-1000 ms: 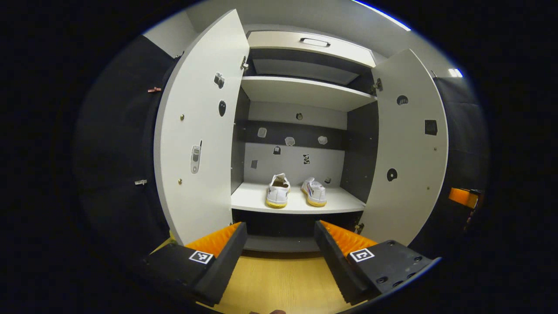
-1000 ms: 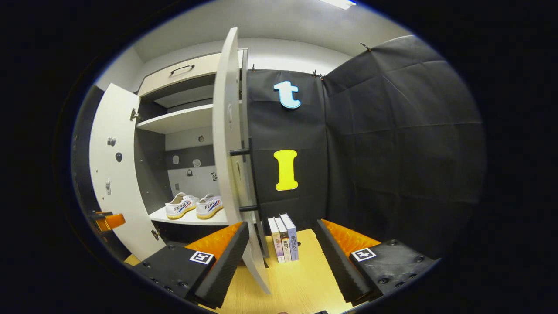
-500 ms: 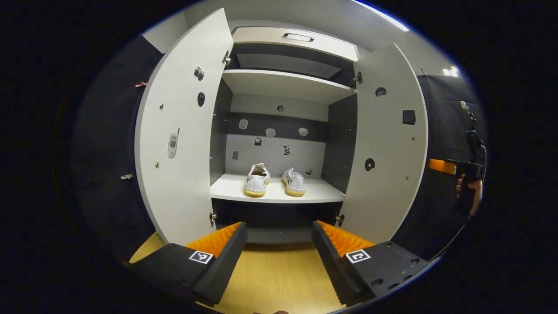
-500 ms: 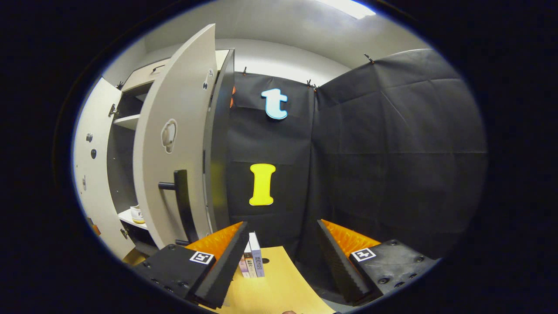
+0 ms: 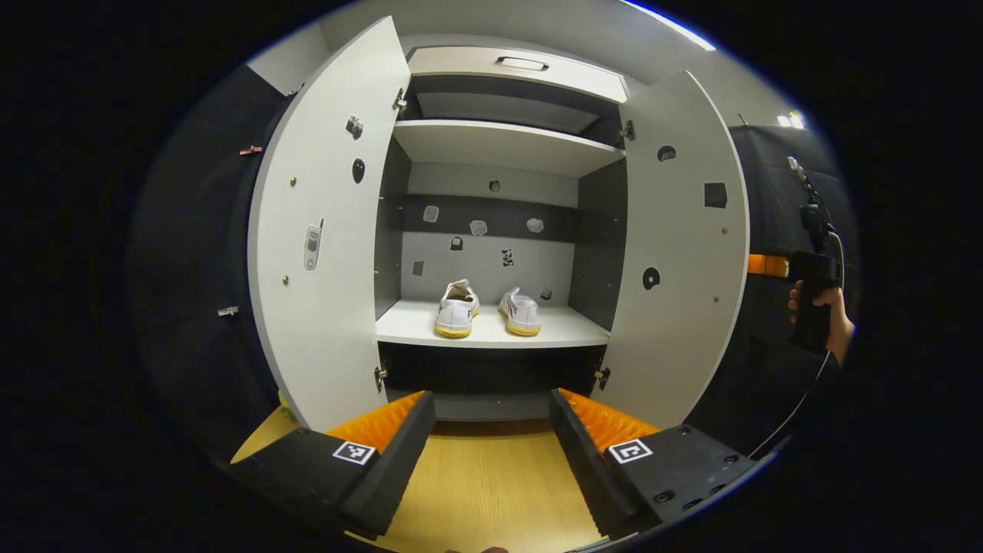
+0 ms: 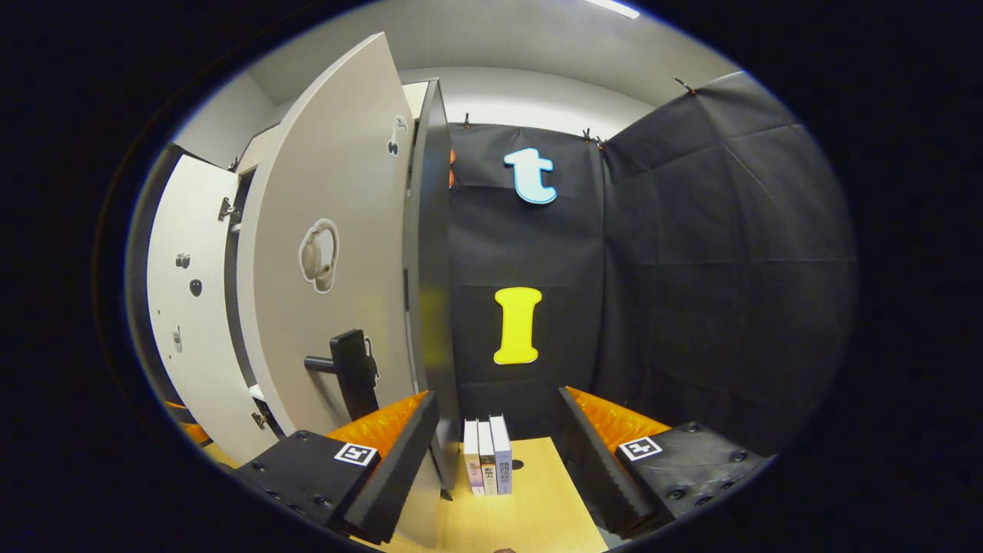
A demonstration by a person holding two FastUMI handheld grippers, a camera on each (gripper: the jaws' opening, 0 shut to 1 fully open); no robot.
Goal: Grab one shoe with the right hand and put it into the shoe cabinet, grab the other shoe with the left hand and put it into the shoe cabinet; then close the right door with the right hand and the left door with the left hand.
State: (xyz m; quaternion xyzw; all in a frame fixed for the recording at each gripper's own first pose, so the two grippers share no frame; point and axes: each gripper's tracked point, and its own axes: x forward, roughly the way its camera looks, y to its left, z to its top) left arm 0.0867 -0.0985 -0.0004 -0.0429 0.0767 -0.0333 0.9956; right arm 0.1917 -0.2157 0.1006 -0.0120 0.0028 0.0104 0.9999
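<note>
Booth, wood floor [image 5: 491, 491], dark cloth walls.
Shoe cabinet [image 5: 499, 146]: 1, upper shelf bare, drawer at top.
Shoes: 2, white w/ yellow soles; left shoe [image 5: 456, 309] and right shoe [image 5: 521, 312] side by side on lower shelf, just apart.
Doors: 2, both open. Left door [image 5: 322, 230] swung wide; right door [image 5: 680, 253] likewise, edge near a hand [image 5: 818, 303].
Right door [image 6: 330, 253] outer face w/ dark handle [image 6: 349, 369].
Books [image 6: 486, 466]: 3, upright, on floor by cabinet side.
Left gripper [image 5: 491, 438]: fingers spread, empty, wide floor gap ahead.
Right gripper [image 6: 499, 442]: spread, empty, just beside door edge.
</note>
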